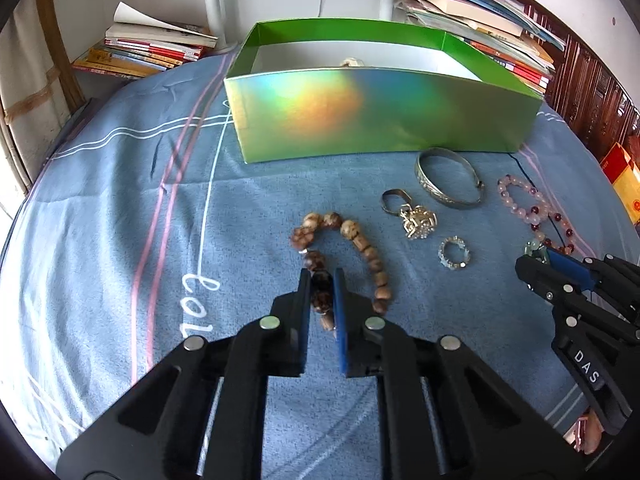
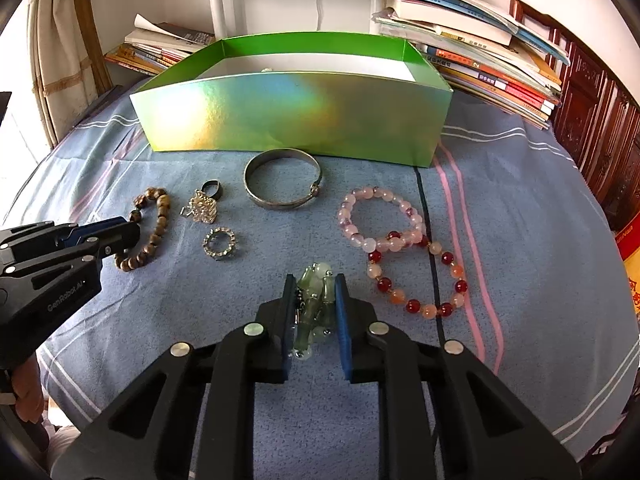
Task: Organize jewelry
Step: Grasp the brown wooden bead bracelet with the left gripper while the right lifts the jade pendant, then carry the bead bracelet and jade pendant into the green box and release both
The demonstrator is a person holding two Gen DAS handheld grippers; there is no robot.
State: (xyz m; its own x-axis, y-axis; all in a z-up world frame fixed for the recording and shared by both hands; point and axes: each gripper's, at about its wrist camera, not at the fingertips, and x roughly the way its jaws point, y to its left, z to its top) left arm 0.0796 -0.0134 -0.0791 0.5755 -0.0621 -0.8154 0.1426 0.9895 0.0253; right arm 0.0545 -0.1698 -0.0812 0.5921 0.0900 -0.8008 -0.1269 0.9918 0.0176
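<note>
A green holographic box [image 1: 380,120] stands open at the back of the blue cloth; it also shows in the right wrist view [image 2: 296,120]. My left gripper [image 1: 322,276] is shut on a brown wooden bead bracelet [image 1: 360,240], which still lies on the cloth. My right gripper [image 2: 312,284] is shut on a pale green jade bracelet [image 2: 316,300]. A silver bangle [image 2: 282,184], a gold pendant ring [image 2: 202,206], a crystal ring [image 2: 220,243], a pink bead bracelet [image 2: 378,216] and a red-and-peach bead bracelet [image 2: 420,280] lie between the grippers and the box.
Stacks of books [image 2: 480,52] sit behind the box on the right, and more books [image 1: 152,48] on the left. A white lamp stand [image 2: 218,4] rises behind. A dark wooden headboard [image 2: 600,120] is at the right edge.
</note>
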